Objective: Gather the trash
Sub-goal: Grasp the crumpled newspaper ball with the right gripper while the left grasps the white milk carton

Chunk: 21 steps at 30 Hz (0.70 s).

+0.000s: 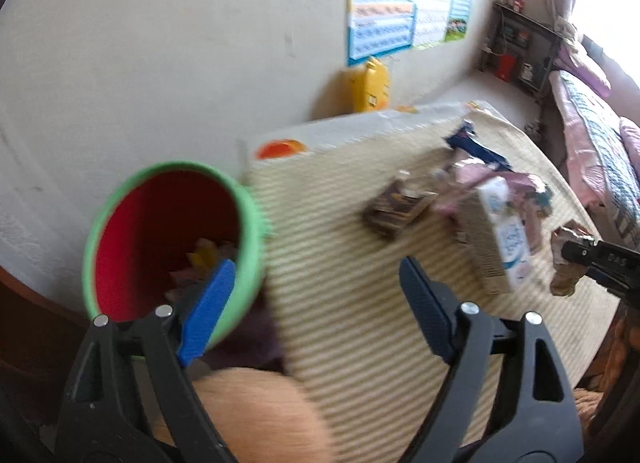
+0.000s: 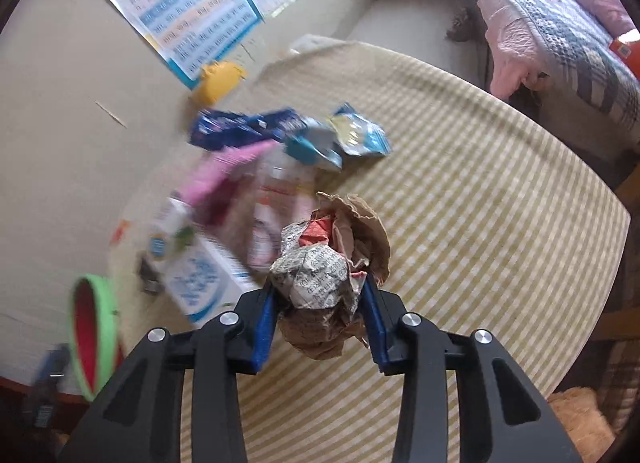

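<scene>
Pickup looks done: right gripper (image 2: 320, 295) is clamped on a crumpled paper wad (image 2: 320, 263), newsprint over brown paper, above the striped tablecloth (image 2: 480, 223). Next, I judge, it carries to the red bin (image 1: 168, 239) at the table's edge. Left gripper (image 1: 316, 311) gapes empty.

Crumpled paper wad (image 2: 320, 267); woven tablecloth (image 2: 480, 203)

Crumpled wad of newsprint and brown paper (image 2: 320, 275), pinched between blue pads; milk carton (image 2: 196, 271), wrappers (image 2: 288, 135) on striped cloth; red bin (image 1: 168, 239), green-rimmed, beside table.
</scene>
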{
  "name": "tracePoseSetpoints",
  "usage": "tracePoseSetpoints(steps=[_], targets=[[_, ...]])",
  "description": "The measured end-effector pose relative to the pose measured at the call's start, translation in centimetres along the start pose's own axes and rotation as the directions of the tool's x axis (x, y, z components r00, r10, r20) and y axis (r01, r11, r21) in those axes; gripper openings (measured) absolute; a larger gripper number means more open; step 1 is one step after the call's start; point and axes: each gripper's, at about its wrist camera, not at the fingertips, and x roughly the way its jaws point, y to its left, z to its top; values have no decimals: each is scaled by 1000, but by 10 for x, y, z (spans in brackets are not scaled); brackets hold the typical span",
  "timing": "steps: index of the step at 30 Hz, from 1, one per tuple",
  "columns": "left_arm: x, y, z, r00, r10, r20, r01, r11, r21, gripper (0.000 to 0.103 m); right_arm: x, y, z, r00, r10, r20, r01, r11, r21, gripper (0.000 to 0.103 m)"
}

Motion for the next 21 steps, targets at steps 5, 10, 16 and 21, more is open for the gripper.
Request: tracePoseSetpoints(steps=[5, 10, 16, 21], targets=[[19, -57, 8, 998, -55, -42, 56, 998, 19, 82, -26, 5, -5, 999, 4, 47, -1, 999, -48, 37], [36, -107, 16, 995, -58, -77, 60, 998, 18, 82, -42, -2, 0, 996, 8, 90, -5, 999, -32, 38], [57, -153, 18, 996, -3, -93, 9, 998, 61, 82, -60, -11, 4, 990, 3, 139, 2, 999, -32, 38], [77, -170, 22, 992, 81, -95, -71, 992, 105, 84, -68, -18, 6, 989, 37, 145, -36, 999, -3, 39]])
